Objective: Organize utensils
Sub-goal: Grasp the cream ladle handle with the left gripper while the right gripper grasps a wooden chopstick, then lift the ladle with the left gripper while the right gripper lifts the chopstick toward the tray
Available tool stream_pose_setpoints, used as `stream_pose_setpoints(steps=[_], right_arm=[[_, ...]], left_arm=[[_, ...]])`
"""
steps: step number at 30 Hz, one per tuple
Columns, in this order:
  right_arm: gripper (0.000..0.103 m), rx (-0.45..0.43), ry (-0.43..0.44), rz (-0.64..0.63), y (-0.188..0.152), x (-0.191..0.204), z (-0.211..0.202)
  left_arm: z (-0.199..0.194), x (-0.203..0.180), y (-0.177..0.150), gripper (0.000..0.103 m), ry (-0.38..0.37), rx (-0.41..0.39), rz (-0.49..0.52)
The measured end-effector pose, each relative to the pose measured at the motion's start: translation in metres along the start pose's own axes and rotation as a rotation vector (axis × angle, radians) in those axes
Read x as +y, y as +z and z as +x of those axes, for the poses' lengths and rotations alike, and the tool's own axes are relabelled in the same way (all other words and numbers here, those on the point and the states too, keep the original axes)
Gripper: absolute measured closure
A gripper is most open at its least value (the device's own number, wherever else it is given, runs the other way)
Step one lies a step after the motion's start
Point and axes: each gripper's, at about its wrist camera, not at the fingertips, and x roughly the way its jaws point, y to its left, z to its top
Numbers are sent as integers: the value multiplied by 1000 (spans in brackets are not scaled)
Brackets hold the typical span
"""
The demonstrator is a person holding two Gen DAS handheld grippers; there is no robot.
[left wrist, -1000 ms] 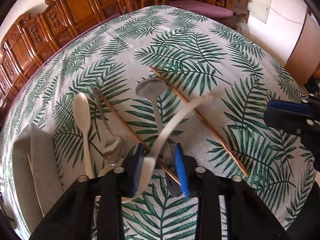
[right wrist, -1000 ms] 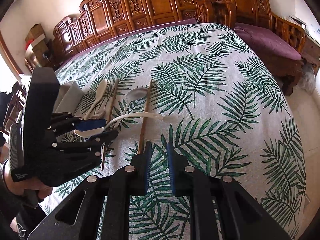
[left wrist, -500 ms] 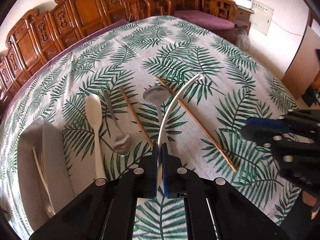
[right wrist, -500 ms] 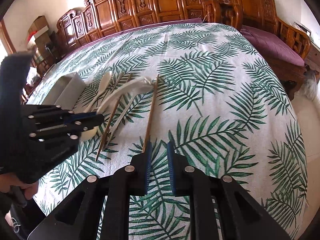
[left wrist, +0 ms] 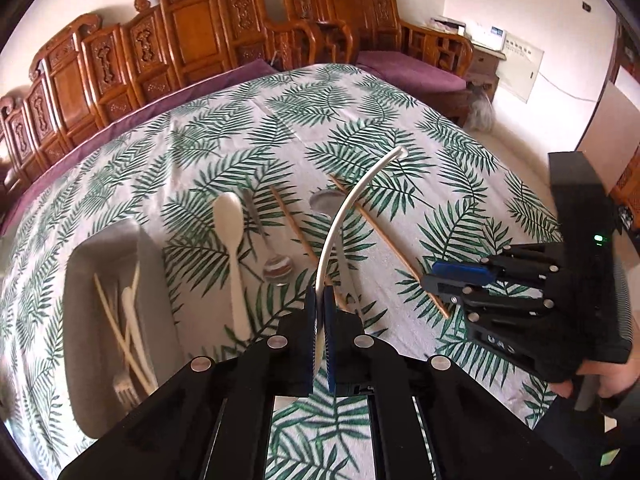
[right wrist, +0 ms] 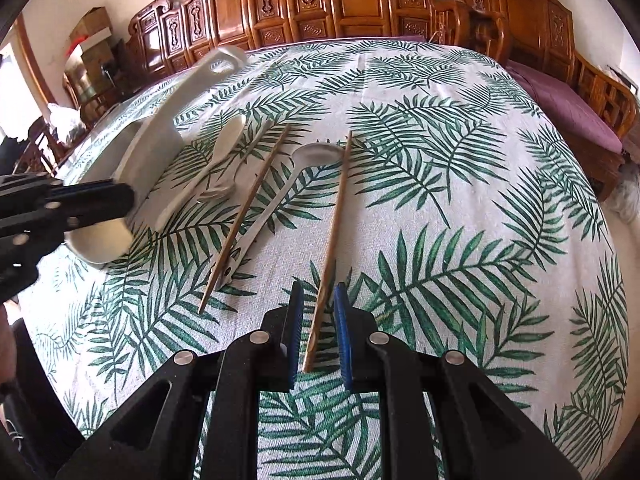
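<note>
My left gripper is shut on a white ladle, held edge-on above the table; it shows at the left of the right wrist view. My right gripper is open with a wooden chopstick lying between its fingers on the cloth; it also shows in the left wrist view. A second chopstick, a metal ladle, a cream plastic spoon and a small metal spoon lie on the tablecloth.
A grey tray at the left holds pale chopsticks, a white utensil and a fork. Carved wooden chairs line the table's far side. The table edge drops off at the right.
My left gripper has shut on the white ladle and lifted it higher, turning it edge-on. My right gripper has moved forward over the right chopstick and opened slightly.
</note>
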Motion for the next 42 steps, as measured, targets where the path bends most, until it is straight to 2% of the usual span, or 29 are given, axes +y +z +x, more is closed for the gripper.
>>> stream_pose_setpoints(steps=[3,8,16,27,30,32,35,42], right_arm=[[86,-5,-35,-23,8,2,3],[86,-14,-42,-19,24,-1,8],[86,38,-70,-6,37,-10,30],[83,75,-108,-35,49,2,47],[87,86,-127,-48,50,7,48],[96,98,-131,-43,49,7,48],[97,114,-150,-49,49,10,45],[97,59,-135,-70,58,22,14]], left_arm=[[-9,8,-7,100,-3,-9,-20],[-22,19,-18,100,5,-19,-38],[-41,45,-31,100,35,-39,-68],[-52,89,-42,100,77,-42,-124],[-52,102,-45,100,91,-39,-141],[-51,110,-46,100,98,-34,-152],[-49,122,-47,100,106,-24,-171],[-38,156,-44,100,101,1,-249]])
